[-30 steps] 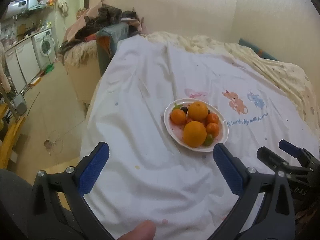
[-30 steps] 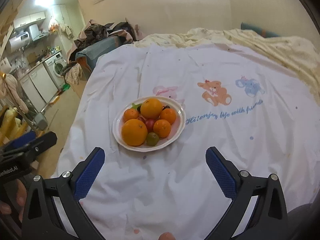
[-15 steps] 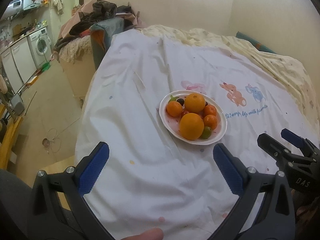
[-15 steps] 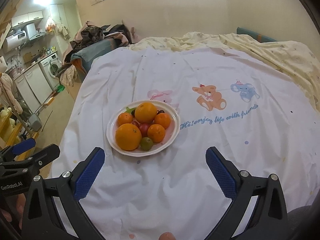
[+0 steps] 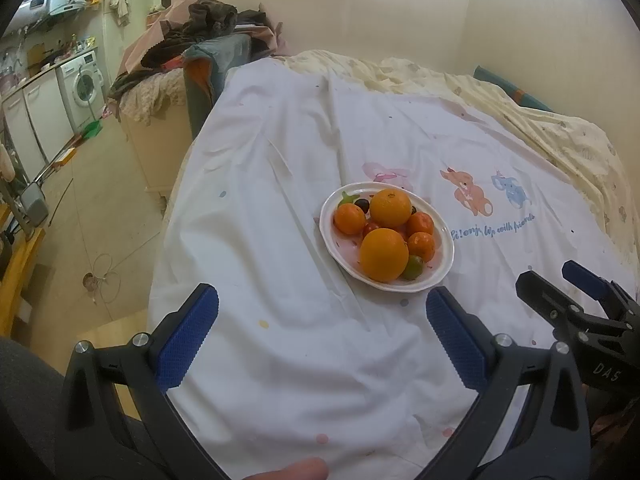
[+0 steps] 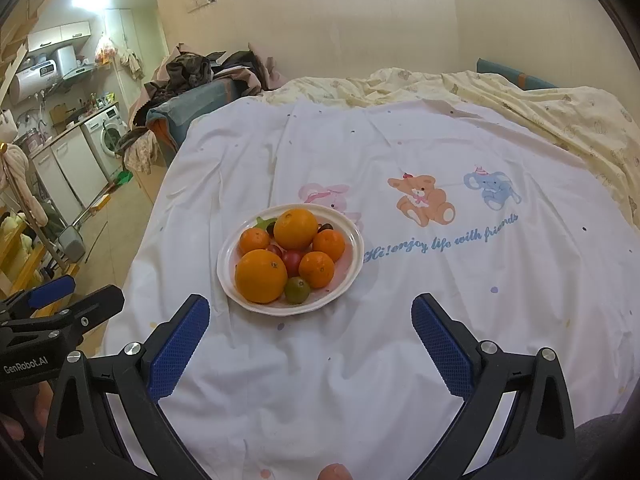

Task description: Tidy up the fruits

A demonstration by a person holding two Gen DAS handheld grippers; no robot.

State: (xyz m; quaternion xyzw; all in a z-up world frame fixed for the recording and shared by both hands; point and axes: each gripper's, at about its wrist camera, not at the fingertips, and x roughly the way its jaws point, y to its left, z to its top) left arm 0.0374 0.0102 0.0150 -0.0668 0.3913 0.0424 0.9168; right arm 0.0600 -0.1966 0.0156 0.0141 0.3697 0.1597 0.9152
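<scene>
Ahead of the left gripper point(image 5: 322, 328), whose jaws stand wide apart and hold nothing, a white plate point(image 5: 440, 240) sits on the printed sheet point(image 5: 260, 240). All the fruits point(image 5: 383, 255) are heaped on it: oranges, tangerines, a green one at the near rim. That fits a pile awaiting sorting or one just gathered. Right of it, the right gripper point(image 6: 310, 328) hangs equally open and bare, plate just ahead-left. Nothing lies between jaws and plate; a cream quilt point(image 6: 540, 104) bunches beyond.
</scene>
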